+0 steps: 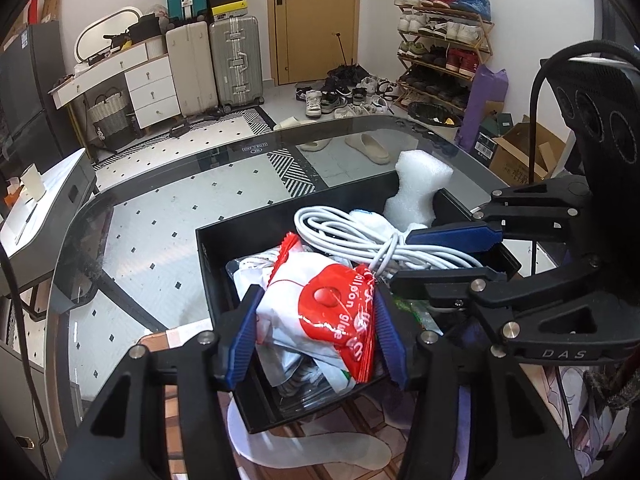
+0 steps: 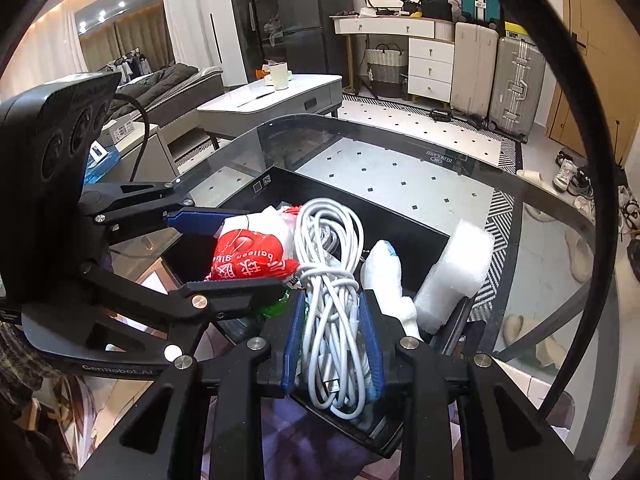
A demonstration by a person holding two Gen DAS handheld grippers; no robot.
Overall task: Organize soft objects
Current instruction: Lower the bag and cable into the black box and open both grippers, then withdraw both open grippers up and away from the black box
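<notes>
A black open box (image 1: 212, 256) stands on the glass table. My left gripper (image 1: 316, 328) is shut on a red and white "balloon glue" packet (image 1: 332, 312) over the box; it also shows in the right wrist view (image 2: 248, 256). My right gripper (image 2: 332, 336) is shut on a coiled white cable (image 2: 332, 280) over the box, which also shows in the left wrist view (image 1: 360, 240). A white foam block (image 1: 420, 188) and a white cloth roll (image 2: 384, 272) lean in the box's far end. More packets lie beneath, partly hidden.
The glass table (image 1: 160, 216) extends left and ahead of the box. Beyond it are a low white side table (image 2: 276, 96), suitcases (image 1: 236, 64), a white dresser (image 1: 144, 76), a shoe rack (image 1: 444, 52) and shoes on the floor.
</notes>
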